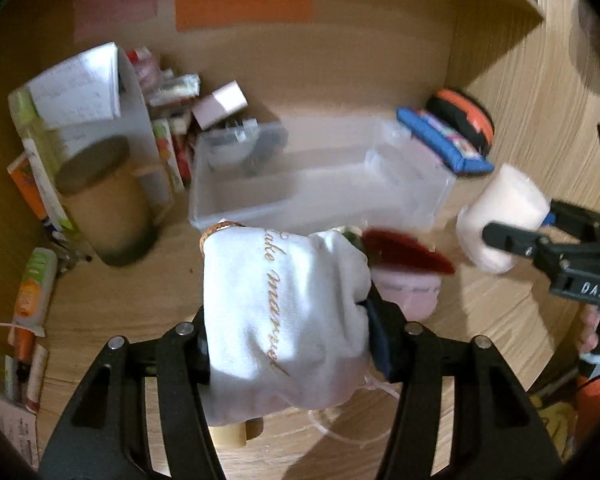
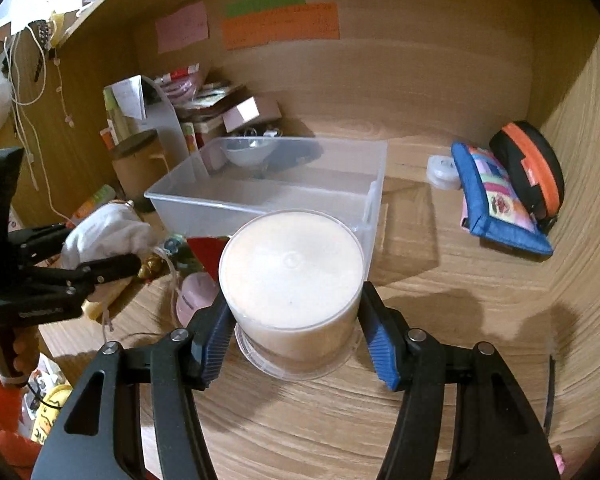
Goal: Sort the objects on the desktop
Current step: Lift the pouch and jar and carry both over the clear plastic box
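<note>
Over the wooden desk (image 2: 420, 280), left gripper (image 1: 288, 344) clamping the white pouch (image 1: 284, 312) and right gripper (image 2: 296, 344) gripping the cylindrical tub (image 2: 292, 280) should clear the clear bin (image 2: 268, 200) rim before releasing.

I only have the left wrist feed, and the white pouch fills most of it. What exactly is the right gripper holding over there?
Observer: The right gripper is clamped on a clear round container of pale pink contents, held by its sides.
Operator: Anything on the desk beside that blue pouch I might miss?
Observer: Yes, a small white round case sits just left of the blue pouch.
Operator: And how does my left gripper look from that side?
Observer: The left gripper is shut on the white pouch, and something gold shows right beside its lower finger.
</note>
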A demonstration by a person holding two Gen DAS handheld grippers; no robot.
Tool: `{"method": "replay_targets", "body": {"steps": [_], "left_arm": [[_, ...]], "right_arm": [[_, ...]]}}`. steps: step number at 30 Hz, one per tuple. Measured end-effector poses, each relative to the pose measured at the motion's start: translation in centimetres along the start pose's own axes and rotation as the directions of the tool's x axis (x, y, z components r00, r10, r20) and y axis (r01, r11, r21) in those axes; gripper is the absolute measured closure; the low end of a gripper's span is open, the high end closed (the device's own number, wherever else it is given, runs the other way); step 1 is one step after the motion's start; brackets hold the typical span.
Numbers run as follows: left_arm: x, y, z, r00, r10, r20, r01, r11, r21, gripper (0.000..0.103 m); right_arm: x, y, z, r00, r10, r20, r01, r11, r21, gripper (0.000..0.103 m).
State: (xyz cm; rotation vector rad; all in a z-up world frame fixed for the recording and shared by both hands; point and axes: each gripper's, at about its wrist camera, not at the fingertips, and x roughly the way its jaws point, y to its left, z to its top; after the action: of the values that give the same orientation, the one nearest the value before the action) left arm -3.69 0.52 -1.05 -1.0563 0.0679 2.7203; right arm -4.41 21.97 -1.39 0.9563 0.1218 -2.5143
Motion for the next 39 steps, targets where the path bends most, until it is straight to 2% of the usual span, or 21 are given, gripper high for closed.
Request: {"method": "replay_targets", "body": {"steps": [2, 8, 16, 26, 39], "left_arm": [[-1.0, 0.2, 0.7, 0.999, 0.025, 0.034, -0.025, 1.0, -0.014, 0.047], [-2.6, 0.9, 2.6, 0.996, 0.017, 0.092, -0.014, 0.999, -0.032, 0.047], [-4.3, 2.0, 5.1, 0.986, 0.056, 0.16, -0.048, 0.997, -0.056, 0.047], [-3.3, 3.1, 7.8, 0.987, 0.041, 0.157, -0.033, 0.998, -0.054, 0.046], [2.0, 4.0, 10.2, 0.996, 0.024, 0.085, -0.02, 0.999, -0.047, 0.046]], "right_arm": [[-0.3, 0.0, 0.3, 1.0, 0.004, 0.007, -0.004, 1.0, 0.007, 0.047], [-1.6, 0.4, 1.3, 0.999, -0.009, 0.042, 0.009, 1.0, -0.005, 0.047], [-2.4, 0.7, 3.1, 0.997, -0.015, 0.074, 0.018, 0.999, -0.037, 0.047], [-1.2, 0.1, 5.9, 0.996, 0.002, 0.092, 0.002, 0.999, -0.04, 0.047], [3.7, 0.3, 8.7, 0.999, -0.01, 0.035, 0.012, 0.998, -0.06, 0.047]]}}
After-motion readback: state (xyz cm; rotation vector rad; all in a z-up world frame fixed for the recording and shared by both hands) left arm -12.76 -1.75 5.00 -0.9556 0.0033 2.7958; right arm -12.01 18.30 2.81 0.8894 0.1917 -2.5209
